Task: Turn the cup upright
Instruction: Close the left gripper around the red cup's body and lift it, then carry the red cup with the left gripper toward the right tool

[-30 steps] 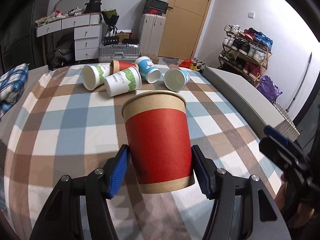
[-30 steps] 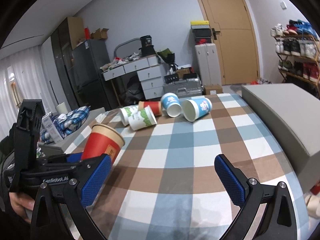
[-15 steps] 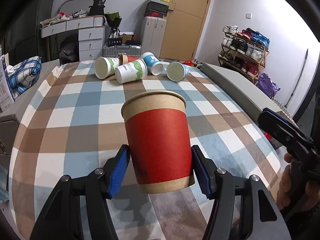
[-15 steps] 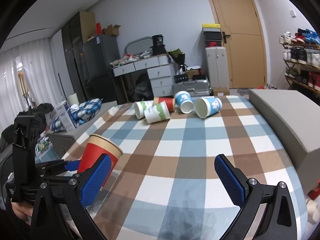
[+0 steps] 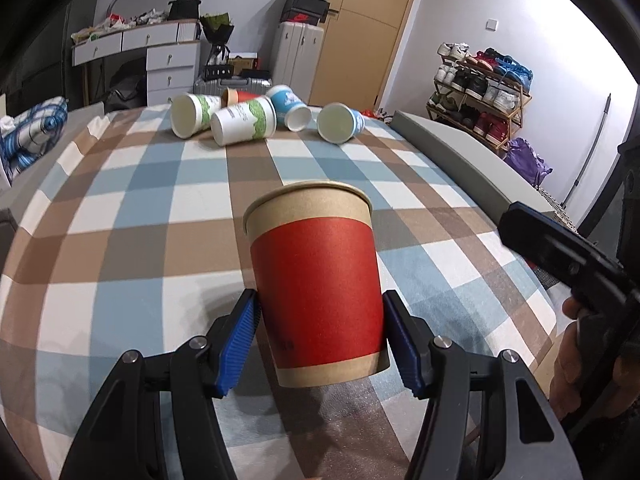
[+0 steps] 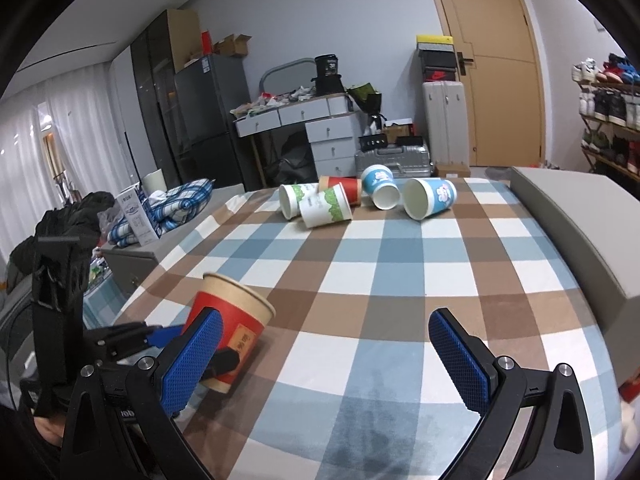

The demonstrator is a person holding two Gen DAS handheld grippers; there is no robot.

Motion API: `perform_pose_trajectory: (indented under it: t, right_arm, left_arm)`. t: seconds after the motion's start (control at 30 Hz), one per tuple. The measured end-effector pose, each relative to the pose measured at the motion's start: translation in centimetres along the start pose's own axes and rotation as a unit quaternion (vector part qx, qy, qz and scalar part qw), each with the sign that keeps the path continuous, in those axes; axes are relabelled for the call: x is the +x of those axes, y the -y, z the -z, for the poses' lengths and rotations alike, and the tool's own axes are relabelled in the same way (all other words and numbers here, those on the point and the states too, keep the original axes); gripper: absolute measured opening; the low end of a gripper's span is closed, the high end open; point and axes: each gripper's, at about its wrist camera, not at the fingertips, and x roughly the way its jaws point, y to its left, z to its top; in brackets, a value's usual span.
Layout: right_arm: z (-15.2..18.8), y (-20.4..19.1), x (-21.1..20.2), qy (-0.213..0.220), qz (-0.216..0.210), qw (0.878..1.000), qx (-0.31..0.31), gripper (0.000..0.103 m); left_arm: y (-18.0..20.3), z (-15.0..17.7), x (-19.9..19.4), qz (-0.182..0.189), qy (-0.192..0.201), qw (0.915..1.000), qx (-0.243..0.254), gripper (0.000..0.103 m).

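Left wrist view has the red cup [image 5: 316, 292] mouth-up between the blue pads [image 5: 240, 338] of the left tongs [image 5: 320, 340], which are clamped on its lower wall; its base sits at the checked cloth [image 5: 120, 220], though whether it touches I cannot tell. In the right wrist view the same cup [image 6: 236, 320] leans a little toward the far side and stands near the table's left edge, with a grey box [image 6: 128, 264] just past that edge. Ahead of the cup the cloth runs bare through the middle of the table. Along the right side lies a long grey slab [image 5: 460, 152], well apart from the cup.

At the far end five cups lie on their sides in a loose cluster: two green-printed cups [image 5: 244, 120], one touching the other, a second red cup [image 5: 236, 96] behind them, and two blue cups [image 5: 340, 122] to the right, mouths turned toward the camera.

Right tongs [image 6: 324, 360] are spread wide and hold nothing, hanging over the near edge of the table to the right of the red cup; their left pad overlaps the cup in the picture, but the cup sits outside their gap.
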Motion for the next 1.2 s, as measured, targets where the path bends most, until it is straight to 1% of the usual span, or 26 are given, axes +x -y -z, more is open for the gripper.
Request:
perform_pose_trajectory:
  t: [0.13,0.4,0.57,0.63,0.8,0.83,0.87,0.9,1.03,1.1,1.13,1.2]
  right_arm:
    - [0.0,0.2,0.1,-0.002,0.002,1.0,0.004,0.103]
    - [0.1,0.2,0.1,-0.003,0.002,1.0,0.004,0.103]
    - [0.1,0.2,0.0,-0.003,0.004,1.0,0.004,0.103]
    - [0.1,0.3,0.0,-0.003,0.003,1.0,0.005,0.103]
    - [0.1,0.3,-0.1,-0.002,0.003,1.0,0.004,0.103]
    - [0.1,0.3,0.0,-0.002,0.003,1.0,0.004,0.103]
    - [0.1,0.3,-0.1,-0.002,0.003,1.0,0.004,0.103]
    - [0.0,0.3,-0.1,-0.001,0.003,1.0,0.004,0.103]
    - [-0.1,0.7,-0.3,0.002,0.005,1.0,0.008,0.103]
    - [-0.2,0.8,-0.5,0.004,0.005,1.0,0.009,0.103]
    - [-0.3,0.8,-0.5,0.005,0.005,1.0,0.009,0.103]
    - [-0.3,0.8,-0.7,0.007,0.005,1.0,0.01,0.103]
  left_arm:
    - [0.3,0.4,0.1,0.006,-0.004,1.0,-0.003,0.057]
    - [0.5,0.7,0.2,0.003,-0.008,1.0,-0.001,0.057]
    - [0.6,0.7,0.3,0.005,-0.01,0.9999,0.0,0.057]
    - [0.6,0.6,0.2,0.011,-0.011,0.9999,0.0,0.057]
    - [0.7,0.5,0.2,0.01,-0.014,0.9998,0.003,0.058]
    - [0.7,0.5,0.2,0.008,-0.016,0.9998,0.003,0.06]
    - [0.7,0.5,0.3,0.005,-0.017,0.9998,0.004,0.072]
    - [0.7,0.4,0.2,0.003,-0.015,0.9999,0.004,0.08]
    - [0.8,0.2,-0.1,0.005,-0.011,0.9999,0.006,0.082]
    - [0.8,0.1,-0.4,-0.006,-0.002,0.9999,0.009,0.097]
    - [0.7,0.0,-0.6,-0.01,0.004,0.9999,0.008,0.101]
    - [0.6,-0.2,-0.9,-0.008,0.012,0.9999,0.006,0.101]
